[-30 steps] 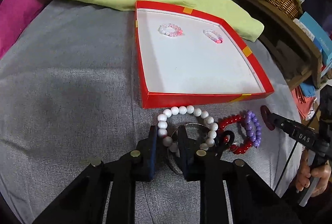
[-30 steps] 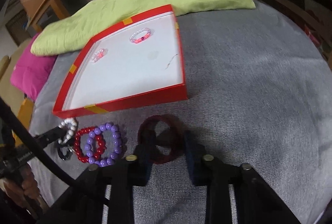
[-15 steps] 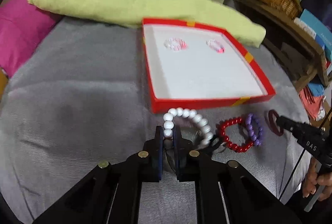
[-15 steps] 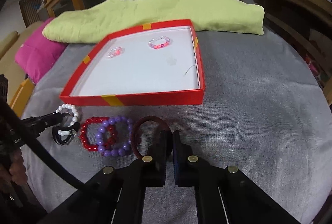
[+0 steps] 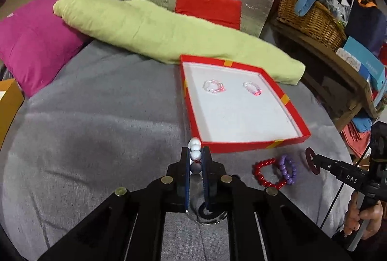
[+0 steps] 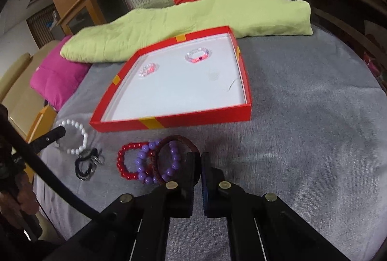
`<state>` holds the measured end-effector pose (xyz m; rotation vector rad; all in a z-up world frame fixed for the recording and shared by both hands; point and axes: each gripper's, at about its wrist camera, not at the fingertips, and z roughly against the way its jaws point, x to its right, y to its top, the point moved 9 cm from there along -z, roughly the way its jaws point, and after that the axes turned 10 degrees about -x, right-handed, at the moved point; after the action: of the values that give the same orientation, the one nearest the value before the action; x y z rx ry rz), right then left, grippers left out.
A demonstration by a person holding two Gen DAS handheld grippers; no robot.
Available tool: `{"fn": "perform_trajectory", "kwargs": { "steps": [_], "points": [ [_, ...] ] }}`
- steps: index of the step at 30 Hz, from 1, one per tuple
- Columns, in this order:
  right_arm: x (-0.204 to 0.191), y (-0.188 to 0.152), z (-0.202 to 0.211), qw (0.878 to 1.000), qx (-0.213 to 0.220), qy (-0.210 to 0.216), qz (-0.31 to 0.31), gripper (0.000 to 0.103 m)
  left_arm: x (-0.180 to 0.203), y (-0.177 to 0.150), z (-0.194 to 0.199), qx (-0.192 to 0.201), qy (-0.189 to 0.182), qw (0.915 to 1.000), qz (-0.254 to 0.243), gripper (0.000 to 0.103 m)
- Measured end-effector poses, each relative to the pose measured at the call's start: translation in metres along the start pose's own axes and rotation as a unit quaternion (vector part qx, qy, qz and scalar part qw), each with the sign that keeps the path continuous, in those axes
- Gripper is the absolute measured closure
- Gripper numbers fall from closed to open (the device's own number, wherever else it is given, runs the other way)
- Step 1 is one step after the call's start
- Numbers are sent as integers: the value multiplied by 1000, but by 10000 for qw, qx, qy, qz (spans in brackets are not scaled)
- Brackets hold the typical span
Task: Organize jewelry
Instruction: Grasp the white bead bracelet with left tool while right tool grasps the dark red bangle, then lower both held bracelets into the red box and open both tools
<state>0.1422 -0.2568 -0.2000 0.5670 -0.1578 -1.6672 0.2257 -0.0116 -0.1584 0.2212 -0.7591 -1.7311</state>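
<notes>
The left hand-held gripper is clamped on the white bead bracelet, just before the red box. The right hand-held gripper pinches the dark red ring above the red and purple bracelets on the grey cover.

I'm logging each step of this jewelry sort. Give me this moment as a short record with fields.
surface: grey bedcover
box: red box, white inside, open
in box: two pink-clear bracelets
left gripper: shut on white bead bracelet
right gripper: shut on dark red ring bracelet
loose on cover: red bead bracelet, purple bead bracelet, overlapping
</notes>
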Motion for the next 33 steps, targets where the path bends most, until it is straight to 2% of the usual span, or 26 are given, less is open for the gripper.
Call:
{"fn": "perform_trajectory", "kwargs": {
  "steps": [8,16,23,26,33],
  "points": [
    [-1,18,19,9981,465,349,-183,98,20,18,18,568,-175,9981,-154,93],
    [-3,25,24,9970,583,450,-221,98,43,28,24,831,-307,9953,-388,93],
    [-2,47,19,9963,729,346,-311,98,65,42,12,877,-494,9937,-487,93],
    [-1,63,9,9956,761,339,-431,98,72,54,0,817,-675,9937,-353,93],
    [4,91,-30,9956,460,305,-754,98,79,79,-29,630,-858,9941,-196,93]
  ]
}}
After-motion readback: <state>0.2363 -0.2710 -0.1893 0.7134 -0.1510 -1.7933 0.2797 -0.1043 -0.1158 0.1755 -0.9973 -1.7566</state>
